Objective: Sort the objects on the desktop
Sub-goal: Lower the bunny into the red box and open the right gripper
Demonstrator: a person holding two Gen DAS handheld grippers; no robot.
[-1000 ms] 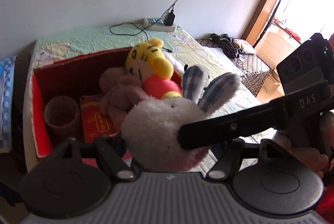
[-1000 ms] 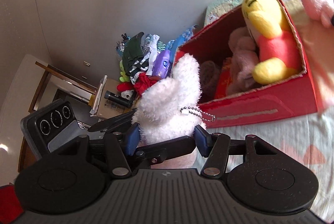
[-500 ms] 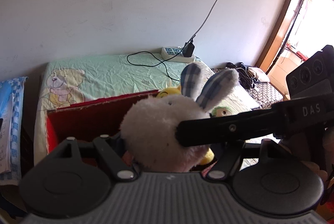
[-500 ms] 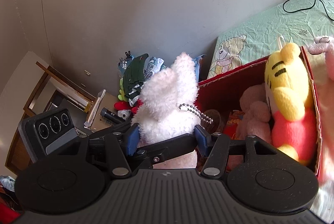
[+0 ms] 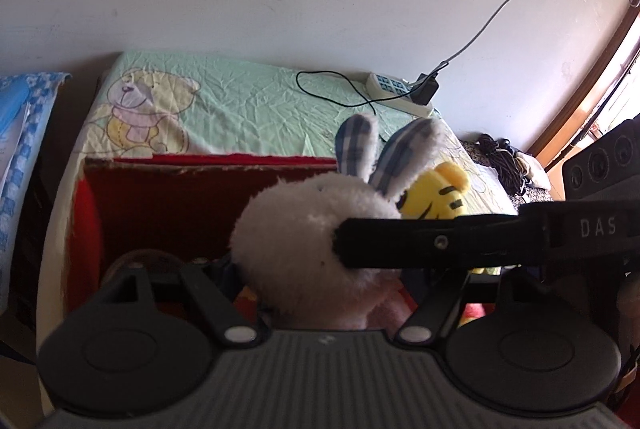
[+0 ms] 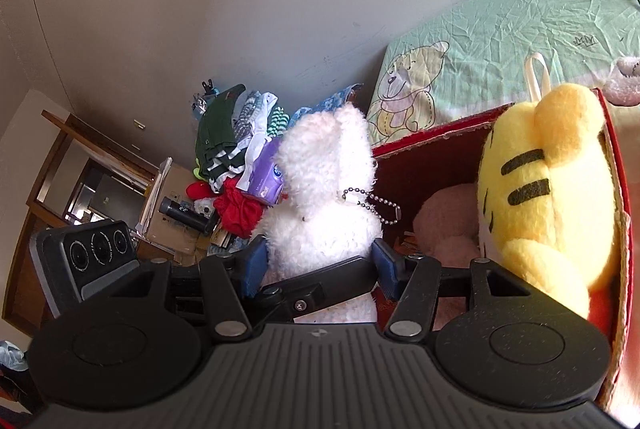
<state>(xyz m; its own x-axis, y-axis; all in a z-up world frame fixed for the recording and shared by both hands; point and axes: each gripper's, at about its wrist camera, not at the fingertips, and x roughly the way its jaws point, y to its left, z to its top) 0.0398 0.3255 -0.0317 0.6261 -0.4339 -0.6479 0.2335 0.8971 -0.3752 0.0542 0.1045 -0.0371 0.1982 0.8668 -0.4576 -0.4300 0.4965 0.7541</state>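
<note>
A white plush bunny (image 5: 304, 229) with plaid ears hangs above the open red box (image 5: 200, 165), and both grippers are shut on it. My left gripper (image 5: 320, 289) clamps its lower body, with the fingertips buried in fur. A black finger (image 5: 440, 241) of the right gripper crosses in from the right and presses its head. In the right wrist view the bunny (image 6: 324, 197), with a bead chain, sits between the blue pads (image 6: 256, 263) of my right gripper (image 6: 320, 263). A yellow tiger plush (image 6: 548, 181) and a pink plush (image 6: 448, 221) lie in the box (image 6: 432, 133).
The box stands on a green bear-print sheet (image 5: 240, 109). A power strip (image 5: 396, 89) with a black cable lies by the wall behind. A pile of clothes (image 6: 232, 141) and clutter sits left of the bed. Blue checked cloth (image 5: 20, 133) hangs at the far left.
Both grippers kept hold of the bunny. The left view has tilted up, so less of the box's inside shows. The right gripper has come nearer to the box and the tiger.
</note>
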